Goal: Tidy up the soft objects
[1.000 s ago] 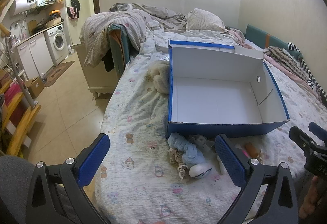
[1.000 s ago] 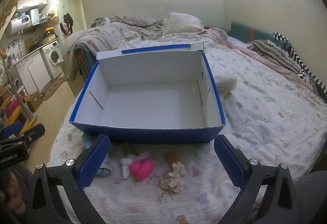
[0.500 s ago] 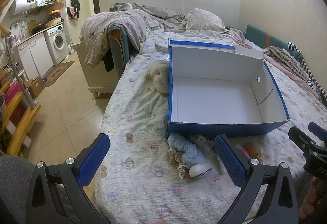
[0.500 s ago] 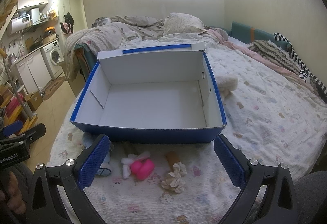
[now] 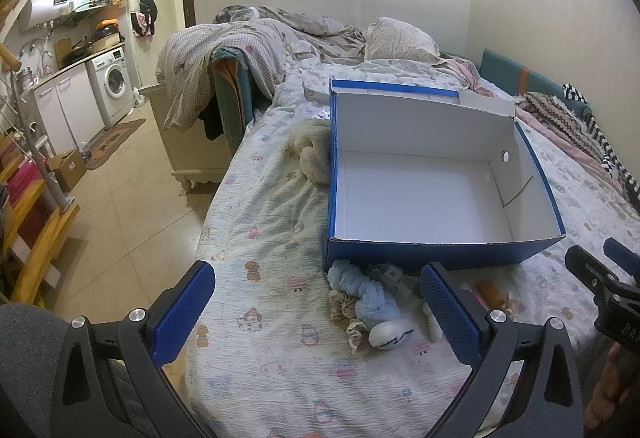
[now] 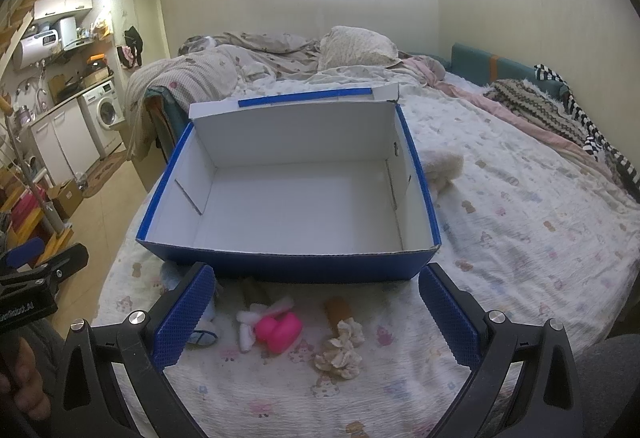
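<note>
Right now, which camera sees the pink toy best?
The right wrist view: the pink toy lies in the open on the bed, between the box and the camera. In the left wrist view, only a pink sliver peeks out beside the left tongs' right finger.

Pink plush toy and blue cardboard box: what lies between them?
In the right wrist view, only bare printed bedsheet separates the pink plush toy from the blue cardboard box.

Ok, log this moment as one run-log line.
left claw: open, empty | right claw: open, empty | box: empty, on bed | soft toys: loose before box
</note>
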`<state>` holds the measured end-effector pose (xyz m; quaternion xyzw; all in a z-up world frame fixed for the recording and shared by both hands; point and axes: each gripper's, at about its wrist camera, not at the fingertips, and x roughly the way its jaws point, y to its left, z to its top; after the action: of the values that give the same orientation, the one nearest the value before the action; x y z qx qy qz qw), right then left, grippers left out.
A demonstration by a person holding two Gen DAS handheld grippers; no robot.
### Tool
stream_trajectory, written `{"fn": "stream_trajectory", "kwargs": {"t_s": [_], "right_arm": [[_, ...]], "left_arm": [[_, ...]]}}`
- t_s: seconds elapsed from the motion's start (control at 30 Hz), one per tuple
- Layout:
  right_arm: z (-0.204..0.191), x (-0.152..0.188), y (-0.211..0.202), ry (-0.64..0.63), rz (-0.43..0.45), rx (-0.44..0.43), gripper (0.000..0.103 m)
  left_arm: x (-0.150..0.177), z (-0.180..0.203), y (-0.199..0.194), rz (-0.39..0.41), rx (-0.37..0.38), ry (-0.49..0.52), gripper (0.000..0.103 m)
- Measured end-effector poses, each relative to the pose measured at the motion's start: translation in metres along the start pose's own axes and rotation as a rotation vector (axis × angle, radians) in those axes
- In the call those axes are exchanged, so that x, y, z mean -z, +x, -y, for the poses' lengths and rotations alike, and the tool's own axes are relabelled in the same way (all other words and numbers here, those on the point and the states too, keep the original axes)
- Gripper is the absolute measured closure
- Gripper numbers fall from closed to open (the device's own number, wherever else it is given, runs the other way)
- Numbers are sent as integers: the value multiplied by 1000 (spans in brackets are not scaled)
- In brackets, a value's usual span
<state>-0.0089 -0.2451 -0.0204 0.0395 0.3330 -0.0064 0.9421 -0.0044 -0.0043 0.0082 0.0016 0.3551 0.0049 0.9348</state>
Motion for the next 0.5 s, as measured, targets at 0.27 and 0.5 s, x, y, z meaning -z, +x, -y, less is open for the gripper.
{"fn": "stream_trajectory", "kwargs": {"t_s": [0.27,0.5], "right_arm": [[2,-20,-8,8,-2,-59,0],[20,-45,10,50,-135,-149,0]], "left_arm": [[-8,-1,-6,-14,19,1,0],[-30,-8,5,-83,-20,-5,0]]}}
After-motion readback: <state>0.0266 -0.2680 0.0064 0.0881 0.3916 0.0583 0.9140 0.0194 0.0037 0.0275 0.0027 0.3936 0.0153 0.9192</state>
